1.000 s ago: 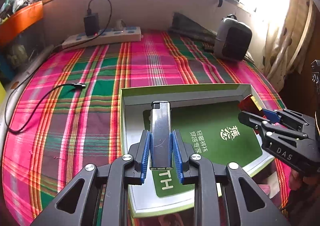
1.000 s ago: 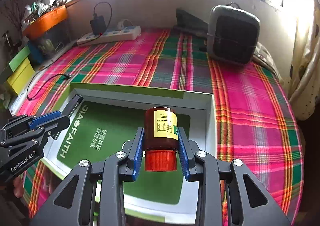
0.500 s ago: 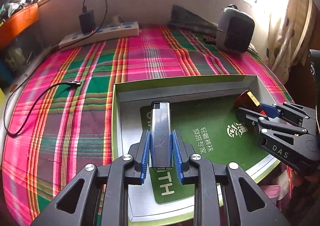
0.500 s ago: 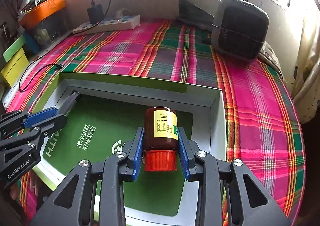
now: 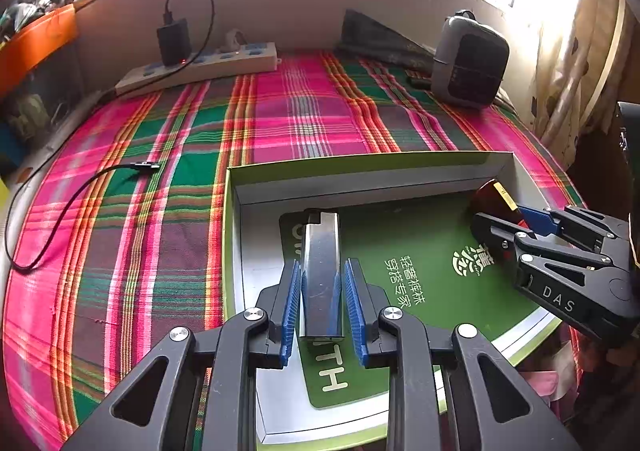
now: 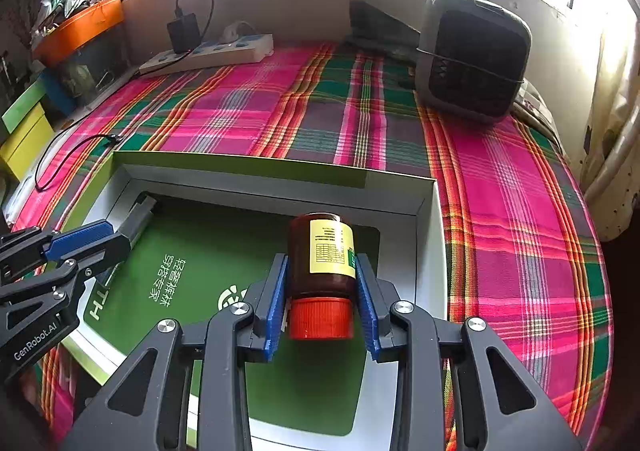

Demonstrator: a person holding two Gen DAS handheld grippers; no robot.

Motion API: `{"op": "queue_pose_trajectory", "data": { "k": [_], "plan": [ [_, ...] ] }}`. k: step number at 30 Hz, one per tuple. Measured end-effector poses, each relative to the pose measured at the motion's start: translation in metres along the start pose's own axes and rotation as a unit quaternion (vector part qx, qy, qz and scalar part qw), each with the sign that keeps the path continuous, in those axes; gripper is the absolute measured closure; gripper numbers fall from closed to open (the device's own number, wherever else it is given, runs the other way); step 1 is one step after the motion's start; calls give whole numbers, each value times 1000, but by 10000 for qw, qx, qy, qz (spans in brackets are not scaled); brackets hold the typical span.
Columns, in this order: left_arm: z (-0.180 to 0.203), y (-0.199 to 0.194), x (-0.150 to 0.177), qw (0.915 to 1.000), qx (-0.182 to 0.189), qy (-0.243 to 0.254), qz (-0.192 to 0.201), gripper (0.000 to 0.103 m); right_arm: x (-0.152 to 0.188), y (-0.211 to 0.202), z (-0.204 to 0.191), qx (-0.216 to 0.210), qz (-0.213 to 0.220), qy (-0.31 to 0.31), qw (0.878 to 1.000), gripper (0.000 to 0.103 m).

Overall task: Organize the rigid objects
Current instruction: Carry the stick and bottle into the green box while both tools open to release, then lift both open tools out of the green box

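Note:
A shallow white box with a green rim (image 5: 360,161) and a green card on its floor lies on the plaid cloth. My left gripper (image 5: 322,263) is shut on a silver lighter (image 5: 320,247) over the box's left half. In the right wrist view that lighter (image 6: 140,211) sticks out past the left gripper (image 6: 120,241). My right gripper (image 6: 321,259) holds a brown bottle (image 6: 320,251) with a yellow label and a red cap over the box's (image 6: 240,163) right half. Its jaws are starting to open, with the pads still against the bottle. The left wrist view shows the right gripper (image 5: 500,213) and the bottle (image 5: 486,193) near the far right corner.
A power strip with a black charger (image 5: 200,67) lies at the back. A grey heater-like unit (image 5: 468,63) stands back right. A loose black cable (image 5: 60,211) trails on the left. An orange tray (image 6: 80,27) and a yellow box (image 6: 24,139) sit beyond the left edge.
Both grippers have crept slightly further in over the box with the lighter and the bottle still between their pads. The right jaws look a touch wider.

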State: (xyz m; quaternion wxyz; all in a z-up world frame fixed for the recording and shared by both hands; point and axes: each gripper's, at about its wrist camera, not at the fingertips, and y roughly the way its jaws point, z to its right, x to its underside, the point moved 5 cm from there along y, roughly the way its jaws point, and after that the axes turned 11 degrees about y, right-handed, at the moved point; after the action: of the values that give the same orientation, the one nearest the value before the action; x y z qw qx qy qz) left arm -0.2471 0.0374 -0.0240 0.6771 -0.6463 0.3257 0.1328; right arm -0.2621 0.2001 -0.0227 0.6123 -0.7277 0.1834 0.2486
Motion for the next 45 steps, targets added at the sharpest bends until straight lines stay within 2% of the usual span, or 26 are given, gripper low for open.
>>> {"op": "queue_pose_trajectory", "data": {
  "k": [2,6,10,15,30,45],
  "plan": [
    [0,0,0,10000,11,-7,-1,79,0,0,-1,7,-1,0,10000,67],
    [3,-1,0,10000,81,12,19,74,-1,-2,-1,-18,56,37,10000,57],
    [4,-2,1,10000,89,20,19,72,-1,-3,0,-52,91,103,9999,56],
    [3,-7,1,10000,55,-8,72,65,0,-9,0,-71,167,138,9997,56],
    [-2,-47,14,9993,-6,-180,315,64,11,-44,3,-122,416,312,9986,56],
    [-1,-95,49,9981,-5,-216,574,64,42,-92,4,-194,669,363,9969,56]
  ]
}}
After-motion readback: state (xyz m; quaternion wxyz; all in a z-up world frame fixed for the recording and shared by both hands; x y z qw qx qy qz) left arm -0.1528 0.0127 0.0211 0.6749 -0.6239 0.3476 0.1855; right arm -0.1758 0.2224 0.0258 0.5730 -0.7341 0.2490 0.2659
